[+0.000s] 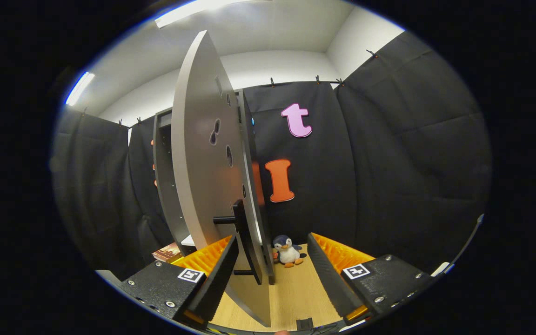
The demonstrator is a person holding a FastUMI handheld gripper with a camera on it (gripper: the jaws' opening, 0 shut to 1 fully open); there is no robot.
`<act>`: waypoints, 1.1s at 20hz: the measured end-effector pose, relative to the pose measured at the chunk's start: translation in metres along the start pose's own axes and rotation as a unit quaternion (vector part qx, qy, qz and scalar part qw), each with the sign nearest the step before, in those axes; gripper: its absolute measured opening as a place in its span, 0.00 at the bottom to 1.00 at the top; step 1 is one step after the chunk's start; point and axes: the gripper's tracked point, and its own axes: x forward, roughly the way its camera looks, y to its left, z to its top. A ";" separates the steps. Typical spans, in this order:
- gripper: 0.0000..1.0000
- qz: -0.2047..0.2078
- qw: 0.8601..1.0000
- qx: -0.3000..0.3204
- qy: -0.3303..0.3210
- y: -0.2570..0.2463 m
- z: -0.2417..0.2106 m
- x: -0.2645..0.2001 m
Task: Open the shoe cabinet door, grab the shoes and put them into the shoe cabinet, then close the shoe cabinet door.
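Note:
The grey shoe cabinet door (203, 158) stands swung open, edge-on to me, with its dark bar handle (244, 242) sticking out just ahead of my left finger. My gripper (272, 270) is open; the door's lower edge and the handle sit between the fingers, nearer the left finger (219, 274), and the right finger (328, 274) stands apart from them. Behind the door the grey cabinet body (165, 177) shows its open interior. I see no shoes.
A small plush penguin (289, 251) sits on the wooden floor (296, 293) beyond the fingers, by the black cloth wall. A brown patterned object (168, 253) lies at the cabinet's foot beyond the left finger.

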 end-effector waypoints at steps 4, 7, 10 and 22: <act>0.94 0.005 1.000 0.010 0.000 0.002 -0.002 0.006; 0.93 0.001 1.000 0.001 -0.006 0.007 -0.001 0.003; 0.90 0.019 1.000 -0.004 -0.009 0.032 -0.005 0.001; 0.90 0.086 0.996 0.005 -0.003 0.142 -0.024 0.035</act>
